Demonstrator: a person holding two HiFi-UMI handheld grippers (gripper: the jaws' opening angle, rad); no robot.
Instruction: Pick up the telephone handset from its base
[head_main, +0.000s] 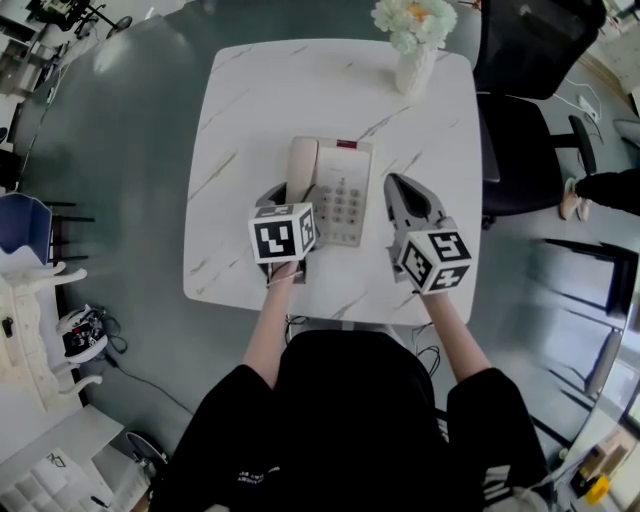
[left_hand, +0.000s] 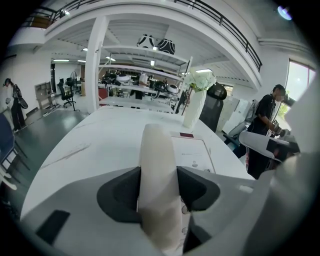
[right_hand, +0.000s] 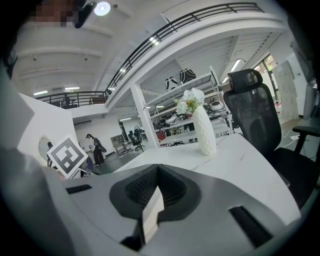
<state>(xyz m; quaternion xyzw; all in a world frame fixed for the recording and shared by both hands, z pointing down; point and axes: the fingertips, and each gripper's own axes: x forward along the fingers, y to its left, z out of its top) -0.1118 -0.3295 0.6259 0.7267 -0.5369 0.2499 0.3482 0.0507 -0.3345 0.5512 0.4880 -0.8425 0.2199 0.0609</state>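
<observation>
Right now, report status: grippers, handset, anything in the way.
Left gripper clamped on handset, handset resting on base. Right gripper shut, empty, right of base. Lift path clear; vase at far table edge.

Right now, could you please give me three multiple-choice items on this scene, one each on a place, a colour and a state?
1. Where does the vase stand?
A. at the table's far edge
B. on the chair
C. on the telephone

2. What colour is the chair?
A. white
B. black
C. red

3. How is the handset?
A. on the floor
B. held high above the table
C. on the telephone, gripped by the left claw

1 A: it stands by the far edge, beyond the telephone.
2 B: its seat and back are black.
3 C: it lies on the telephone, the pads against both its sides.
</observation>
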